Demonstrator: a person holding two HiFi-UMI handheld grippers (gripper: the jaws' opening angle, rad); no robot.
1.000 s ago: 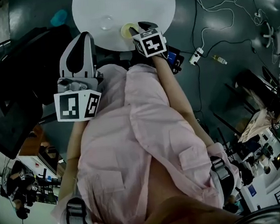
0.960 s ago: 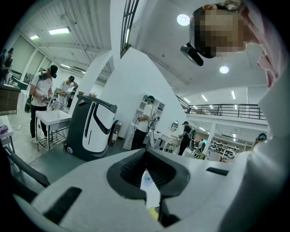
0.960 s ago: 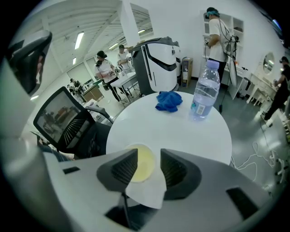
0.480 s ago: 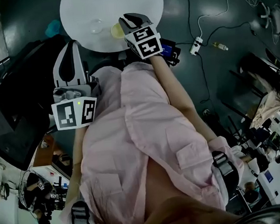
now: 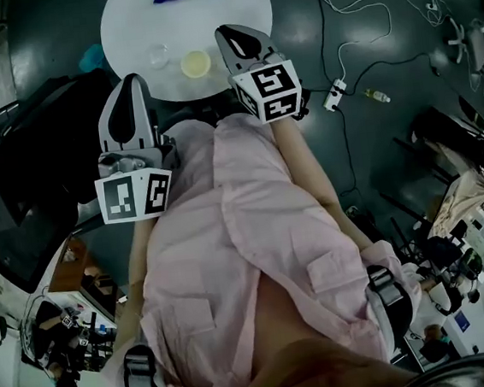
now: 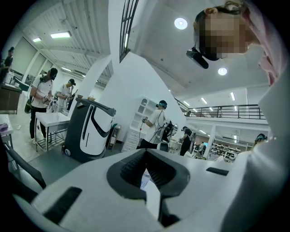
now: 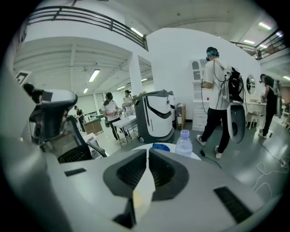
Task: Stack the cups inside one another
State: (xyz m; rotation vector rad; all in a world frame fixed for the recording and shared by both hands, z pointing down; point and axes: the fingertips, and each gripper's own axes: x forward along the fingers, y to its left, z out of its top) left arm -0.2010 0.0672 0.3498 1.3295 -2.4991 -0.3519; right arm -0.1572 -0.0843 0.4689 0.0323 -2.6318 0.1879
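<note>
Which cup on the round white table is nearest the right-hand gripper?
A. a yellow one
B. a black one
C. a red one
A: the yellow cup stands on the table just beside the right gripper, with the clear cup farther off.

The left gripper [image 6: 146, 157] is filling the lower frame, its jaws pressing together; people [image 6: 43, 97] are standing at left beside a dark-and-white machine [image 6: 88, 131].

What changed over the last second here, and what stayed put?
The right gripper rose away from the small yellow cup; its jaws have just been closing, with nothing between them. That cup stays on the round white table beside the clear plastic cup, unstacked. The left gripper kept still, shut.
</note>
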